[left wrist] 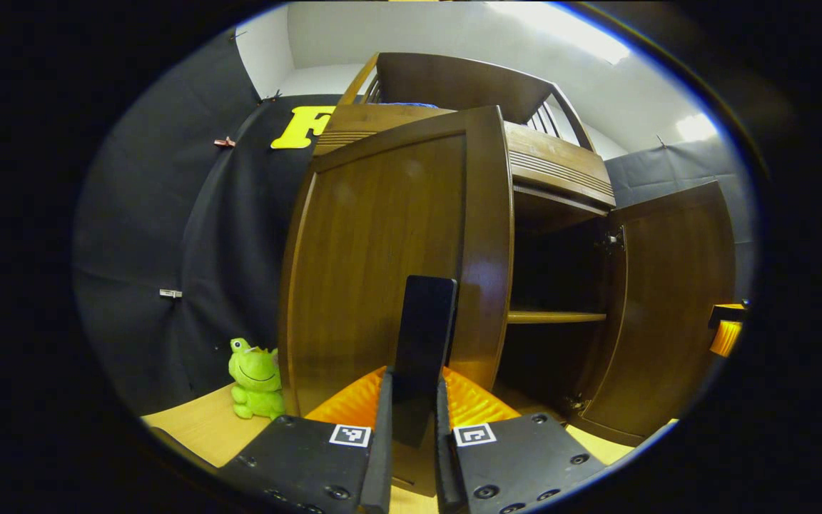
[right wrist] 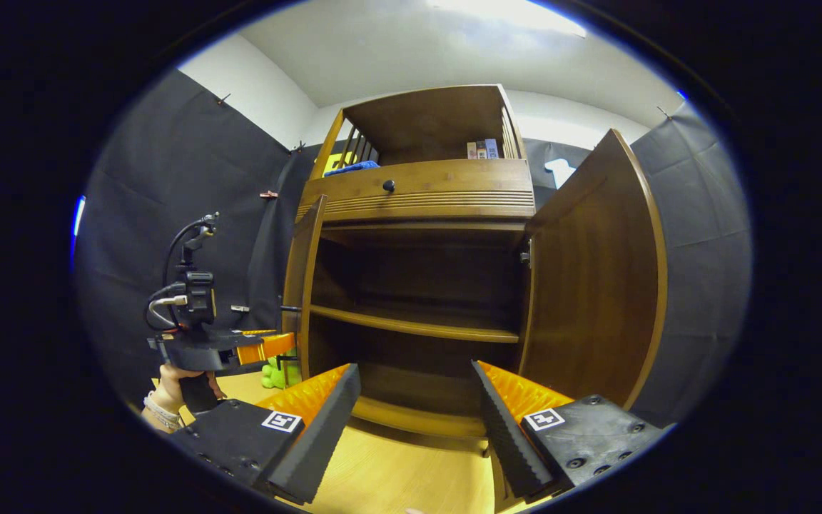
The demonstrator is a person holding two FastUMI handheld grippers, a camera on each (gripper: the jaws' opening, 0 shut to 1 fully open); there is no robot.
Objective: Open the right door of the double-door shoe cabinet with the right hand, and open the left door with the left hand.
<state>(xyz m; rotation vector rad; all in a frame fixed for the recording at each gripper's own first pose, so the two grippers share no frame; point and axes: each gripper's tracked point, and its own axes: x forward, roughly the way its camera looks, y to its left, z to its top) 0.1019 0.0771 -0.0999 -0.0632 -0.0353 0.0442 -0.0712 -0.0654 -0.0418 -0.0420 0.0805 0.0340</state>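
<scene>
The brown wooden shoe cabinet (right wrist: 418, 207) stands with both doors swung out. Its left door (left wrist: 382, 264) fills the left gripper view, and my left gripper (left wrist: 414, 382) is shut on that door's dark upright handle (left wrist: 425, 321). The right door (left wrist: 668, 307) hangs wide open at the right. In the right gripper view my right gripper (right wrist: 414, 421) is open and holds nothing, facing the cabinet's dark inside between the left door (right wrist: 304, 285), seen edge-on, and the right door (right wrist: 596, 285). The left gripper (right wrist: 197, 343), held by a hand (right wrist: 168, 389), sits at the left door's outer edge.
An inner shelf (right wrist: 418, 325) crosses the cabinet. Above it is a drawer with a round knob (right wrist: 388, 185), and an upper shelf holds boxes (right wrist: 482, 148) and blue cloth (right wrist: 350, 168). A green frog plush (left wrist: 254, 378) sits on the light wooden floor (right wrist: 397, 464) left of the cabinet.
</scene>
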